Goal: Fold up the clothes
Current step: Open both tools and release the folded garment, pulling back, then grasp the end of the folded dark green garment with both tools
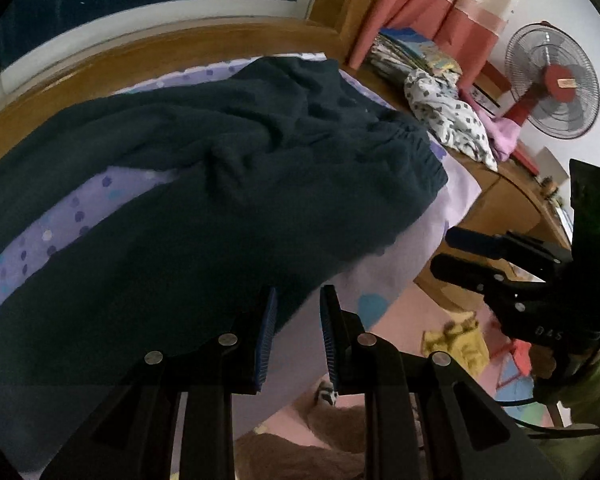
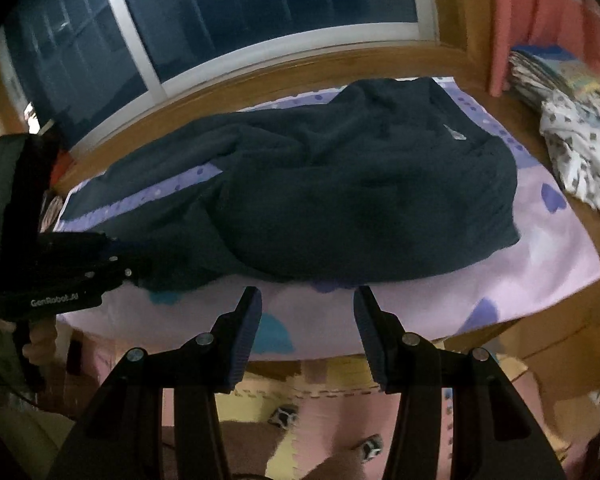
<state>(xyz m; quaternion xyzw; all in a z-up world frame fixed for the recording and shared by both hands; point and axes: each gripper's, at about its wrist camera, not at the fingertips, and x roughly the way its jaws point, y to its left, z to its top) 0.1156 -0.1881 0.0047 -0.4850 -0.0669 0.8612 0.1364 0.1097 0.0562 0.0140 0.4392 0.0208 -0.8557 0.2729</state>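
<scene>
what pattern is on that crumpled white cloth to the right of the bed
Small grey square-like shapes scattered on the white cloth; the left wrist view shows it best.

Dark navy trousers (image 2: 340, 184), rumpled, spread flat across the lilac sheet (image 2: 520, 280), elastic waistband near its right edge, legs trailing left

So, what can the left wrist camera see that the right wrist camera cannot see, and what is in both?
Only the left wrist view shows the standing fan, the pink cloth beside the patterned clothes, and the elastic waistband of the dark garment.

Only the right wrist view shows the whole wide window and the small light label on the garment.

Both show the dark garment spread on the purple sheet, the patterned white clothes, the stack of folded fabric, and both grippers, left gripper and right gripper, open and holding nothing.
</scene>
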